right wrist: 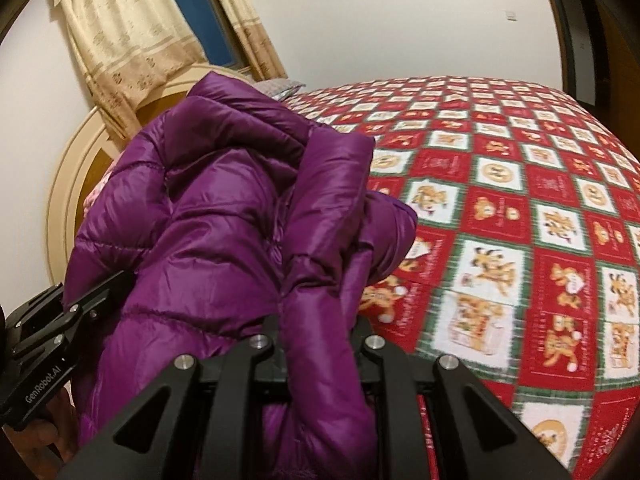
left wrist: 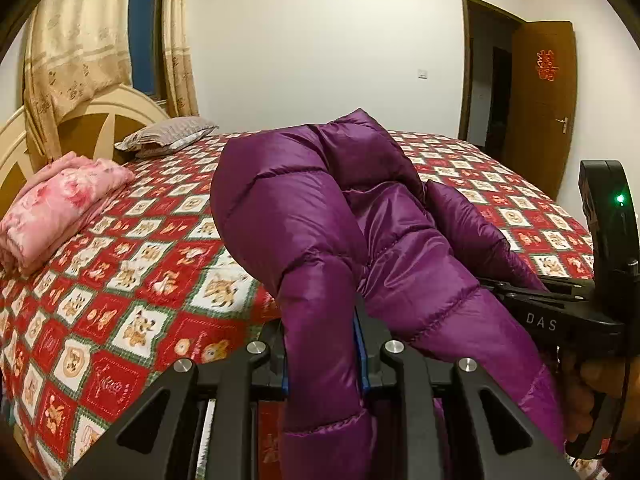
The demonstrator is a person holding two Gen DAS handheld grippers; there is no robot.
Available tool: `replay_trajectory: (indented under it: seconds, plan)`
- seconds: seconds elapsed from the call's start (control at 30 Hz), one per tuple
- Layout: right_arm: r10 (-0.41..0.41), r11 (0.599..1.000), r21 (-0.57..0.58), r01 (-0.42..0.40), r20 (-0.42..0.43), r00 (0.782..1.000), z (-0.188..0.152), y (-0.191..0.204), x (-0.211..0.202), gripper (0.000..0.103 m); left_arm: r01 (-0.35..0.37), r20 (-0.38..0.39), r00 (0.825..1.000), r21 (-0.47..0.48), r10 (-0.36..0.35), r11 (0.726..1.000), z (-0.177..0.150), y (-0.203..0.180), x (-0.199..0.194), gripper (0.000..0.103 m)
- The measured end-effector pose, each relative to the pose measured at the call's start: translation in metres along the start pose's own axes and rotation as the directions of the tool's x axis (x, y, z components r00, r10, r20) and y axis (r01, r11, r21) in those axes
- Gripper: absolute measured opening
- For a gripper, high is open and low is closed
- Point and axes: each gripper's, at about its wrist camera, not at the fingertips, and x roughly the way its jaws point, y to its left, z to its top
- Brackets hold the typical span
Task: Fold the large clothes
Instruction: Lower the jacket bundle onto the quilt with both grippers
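- Both tools pinched the same purple puffer jacket [left wrist: 320, 216], holding it bunched up above the bed [left wrist: 120, 280].
- Left tool [left wrist: 323, 352] had its jaws pressed onto a quilted roll of the jacket, which ran down between its blue-edged fingers [left wrist: 359, 344] and hung past them.
- Right tool [right wrist: 316, 344] likewise gripped a thick fold of the jacket between its jaws; the fingertips themselves were buried in fabric.
- In the left wrist view the right tool [left wrist: 516, 296] showed at the right edge, its black body marked with letters and a green light, held by a hand [left wrist: 596, 396] at the lower right; its tip disappeared into the purple fabric.
- In the right wrist view the left tool [right wrist: 100, 288] showed at the left edge, its tip against the jacket's side.
- Jacket hung over the near edge of the bed, its bulk lifted between the two tools; whether any part rested on the bedspread I could not tell.
- Bed carried a red, green and white checked bedspread [right wrist: 520, 240] with cartoon animal squares.
- Folded pink blanket [left wrist: 60, 204] lay near the head of the bed, beside the cream headboard [left wrist: 104, 112].
- Grey pillow [left wrist: 168, 136] lay further along the same end.
- Beige curtains [left wrist: 80, 40] hung behind the headboard, and a brown door [left wrist: 544, 108] stood open beyond the far side of the bed.
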Motion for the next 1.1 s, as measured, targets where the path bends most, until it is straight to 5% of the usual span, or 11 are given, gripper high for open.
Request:
replay_trajectory:
  seconds: [0.5, 0.7, 0.87, 1.1]
  plan:
    - [0.028, 0.999, -0.030, -0.031, -0.093, 0.995, -0.007, 0.025, 0.048, 0.018, -0.061, -0.078, 0.995, -0.060, 0.057, 0.996, -0.032, 0.047, 0.028, 0.026]
    - [0.020, 1.000, 0.005, -0.020, -0.133, 0.991, -0.017, 0.016, 0.064, 0.021, -0.114, -0.119, 0.987, -0.060, 0.106, 0.992, -0.046, 0.053, 0.042, 0.049]
    - [0.026, 0.998, 0.052, -0.019, -0.133, 0.991, -0.022, 0.007, 0.069, 0.038, -0.159, -0.129, 0.980, -0.069, 0.150, 0.985, -0.053, 0.057, 0.049, 0.072]
    - [0.023, 0.998, 0.064, -0.015, -0.133, 0.991, -0.025, 0.004, 0.074, 0.045, -0.170, -0.135, 0.979, -0.119, 0.154, 0.978, -0.061, 0.069, 0.056, 0.083]
